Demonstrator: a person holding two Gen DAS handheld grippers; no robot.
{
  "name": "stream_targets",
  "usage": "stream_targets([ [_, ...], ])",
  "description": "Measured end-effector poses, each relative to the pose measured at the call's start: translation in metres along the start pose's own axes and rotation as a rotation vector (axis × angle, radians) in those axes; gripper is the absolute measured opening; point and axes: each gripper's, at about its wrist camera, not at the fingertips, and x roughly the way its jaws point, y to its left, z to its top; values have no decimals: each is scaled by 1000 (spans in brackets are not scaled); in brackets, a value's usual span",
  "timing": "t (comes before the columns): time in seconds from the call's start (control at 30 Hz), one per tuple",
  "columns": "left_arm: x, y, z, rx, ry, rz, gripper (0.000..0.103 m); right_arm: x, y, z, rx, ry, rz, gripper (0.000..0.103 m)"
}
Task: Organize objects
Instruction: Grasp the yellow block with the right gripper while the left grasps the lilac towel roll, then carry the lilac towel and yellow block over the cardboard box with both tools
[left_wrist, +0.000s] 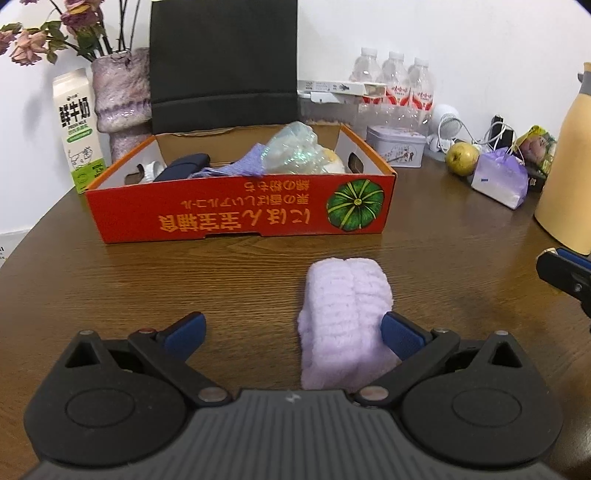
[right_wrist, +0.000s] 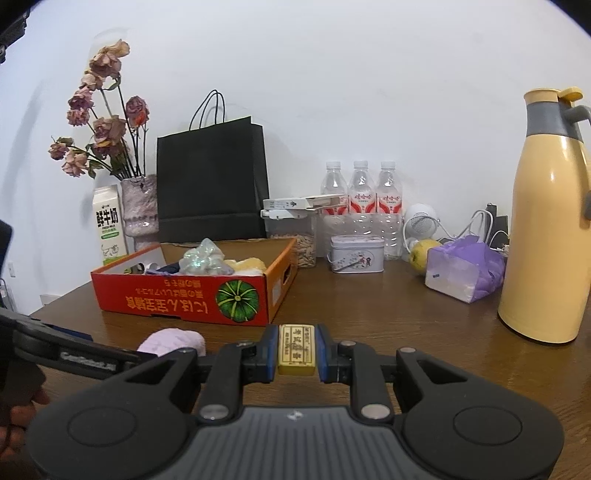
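Plain white wall (right_wrist: 332, 74) at far side, dark brown wood-grain table (left_wrist: 443, 258) near, even indoor light.

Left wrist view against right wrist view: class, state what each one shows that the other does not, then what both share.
Only the left wrist view shows the left gripper open around the near end of the purple fluffy cloth, and a green snack packet.

Only the right wrist view shows the right gripper shut on a small gold block, and the black bag's handles.

Both show the orange pumpkin box, milk carton, water bottles, tin and yellow flask.
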Motion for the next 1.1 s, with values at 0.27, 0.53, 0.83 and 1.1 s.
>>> stream_targets([
  [0.27,22,-12,1,0,25,-28,101,7,6,-4,-25,33,9,20],
  [0.53,27,-13,-1,-11,23,-55,46,9,8,-5,-31,43,13,20],
  [0.83,12,-6,-4,8,-33,-42,44,7,7,-5,-28,36,27,20],
  [1.1,-16,8,-13,21,-96,-16,44,6,6,-4,-27,28,35,20],
])
